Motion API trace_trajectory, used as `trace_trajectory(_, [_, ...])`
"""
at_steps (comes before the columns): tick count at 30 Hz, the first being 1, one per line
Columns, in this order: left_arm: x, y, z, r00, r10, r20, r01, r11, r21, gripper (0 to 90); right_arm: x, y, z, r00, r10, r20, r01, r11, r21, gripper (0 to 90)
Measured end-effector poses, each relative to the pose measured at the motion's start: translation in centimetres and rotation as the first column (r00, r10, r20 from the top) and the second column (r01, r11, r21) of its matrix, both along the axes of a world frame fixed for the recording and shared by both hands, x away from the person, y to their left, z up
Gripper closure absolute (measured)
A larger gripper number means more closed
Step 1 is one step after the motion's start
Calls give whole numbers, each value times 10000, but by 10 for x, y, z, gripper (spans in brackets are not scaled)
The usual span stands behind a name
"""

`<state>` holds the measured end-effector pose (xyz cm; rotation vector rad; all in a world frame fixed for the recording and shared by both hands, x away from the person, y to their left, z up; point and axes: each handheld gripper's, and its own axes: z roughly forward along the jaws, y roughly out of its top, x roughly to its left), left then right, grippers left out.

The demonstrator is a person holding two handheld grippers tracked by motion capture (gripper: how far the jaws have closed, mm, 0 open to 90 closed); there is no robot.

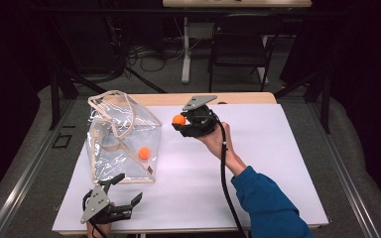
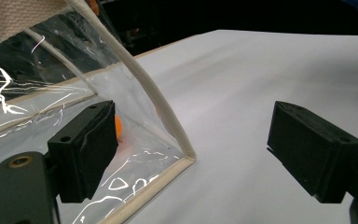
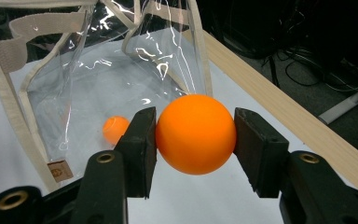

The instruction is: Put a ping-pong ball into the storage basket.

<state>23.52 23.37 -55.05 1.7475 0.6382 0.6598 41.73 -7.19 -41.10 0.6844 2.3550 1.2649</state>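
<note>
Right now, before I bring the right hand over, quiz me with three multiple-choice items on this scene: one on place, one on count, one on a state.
1. Where does the loose orange ball lie?
A. Inside the clear bag
B. On the white sheet beside the bag
C. Between the left gripper's fingers

2. How many orange balls are in sight?
A. One
B. Two
C. Three

3. How does the right gripper stand?
A. Open and empty
B. Shut on an orange ball
C. Shut on the bag's strap

Answers:
1 A: the ball sits behind the bag's clear wall, on its floor.
2 B: one lies in the bag, one is in the right gripper.
3 B: both fingers press the ball's sides; the left gripper is open and empty.
</note>
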Motion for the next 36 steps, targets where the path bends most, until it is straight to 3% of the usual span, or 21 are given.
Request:
trace_trajectory(24, [0, 0, 0, 10000, 12, -11, -12, 10000, -10, 158, 8, 4, 8, 10000, 54, 73, -54, 10000, 4, 507])
trace_trajectory(36, [0, 0, 0, 10000, 3, 8, -3, 10000, -6, 158, 11, 12, 19, 9995, 136, 270, -135, 9999, -33, 507])
